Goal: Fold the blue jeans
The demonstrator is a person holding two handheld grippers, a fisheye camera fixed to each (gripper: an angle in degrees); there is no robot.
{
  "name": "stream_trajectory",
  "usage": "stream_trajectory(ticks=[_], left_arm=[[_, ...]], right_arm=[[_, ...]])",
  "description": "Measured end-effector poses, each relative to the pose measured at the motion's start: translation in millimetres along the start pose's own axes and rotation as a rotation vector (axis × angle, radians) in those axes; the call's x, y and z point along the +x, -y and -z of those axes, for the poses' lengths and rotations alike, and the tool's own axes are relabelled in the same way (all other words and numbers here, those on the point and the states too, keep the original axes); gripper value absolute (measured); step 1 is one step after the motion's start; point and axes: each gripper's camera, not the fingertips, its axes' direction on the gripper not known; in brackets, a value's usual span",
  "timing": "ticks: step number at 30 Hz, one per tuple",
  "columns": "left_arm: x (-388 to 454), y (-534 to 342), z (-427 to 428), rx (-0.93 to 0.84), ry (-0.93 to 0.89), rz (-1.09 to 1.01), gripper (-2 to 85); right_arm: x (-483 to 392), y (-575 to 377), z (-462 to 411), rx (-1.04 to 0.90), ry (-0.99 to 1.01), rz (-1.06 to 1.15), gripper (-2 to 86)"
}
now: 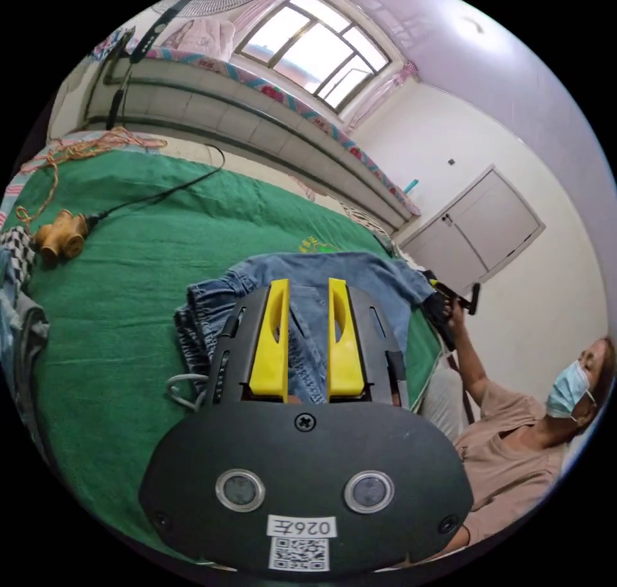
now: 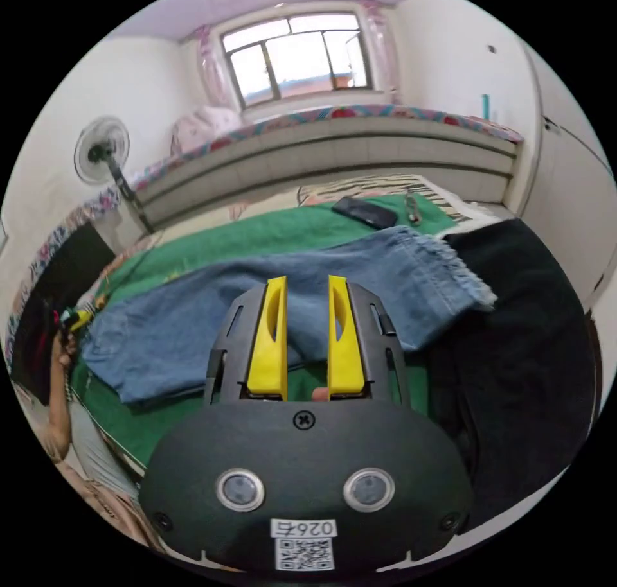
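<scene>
Two tools in play, and both sit with their yellow jaws parted, nothing pinched between them. The left tool (image 1: 307,285) hangs above the waistband end of the blue jeans (image 1: 334,279), the gathered elastic waist bunched just to one side of its jaws; denim shows through the gap, but whether the jaw tips touch the cloth I cannot tell. The jeans lie flat on a green bed cover (image 1: 128,291). Over in the right gripper view, the right tool (image 2: 306,285) is poised over the leg end of the same jeans (image 2: 212,317), the frayed hem (image 2: 459,272) spread out to one side and lying against a black cloth (image 2: 520,356) beside it. Beyond the hem, a dark phone (image 2: 364,212) rests on the green cover. Back in the left gripper view, a person (image 1: 514,439) sits at the bed's edge, arm raised, hand (image 1: 457,311) on the other tool's handle. A tan wooden piece (image 1: 61,235) with a black cable (image 1: 167,192) lies well apart from the jeans.
</scene>
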Motion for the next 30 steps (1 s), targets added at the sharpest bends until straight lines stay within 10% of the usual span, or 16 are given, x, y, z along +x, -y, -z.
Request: stream_trajectory(ticks=[13,17,25,30], left_arm=[[25.0,-3.9,-77.3,-0.343,0.795,-0.222,17.2],[30.6,-10.5,-60.7,-0.226,0.605,-0.226,0.6],[57.7,-41.8,12.7,-0.046,0.189,-0.328,-0.8],[74.0,-68.0,54.2,0.039,0.325,-0.369,0.2]], right_arm=[[15.1,38.6,-115.9,-0.315,-0.217,-0.009,7.9],[22.3,30.0,-88.9,-0.287,-0.212,0.015,-1.0],[48.1,-5.4,40.0,-0.007,-0.049,0.028,-1.4],[63.0,-58.4,137.8,0.16,0.101,0.081,-1.3]])
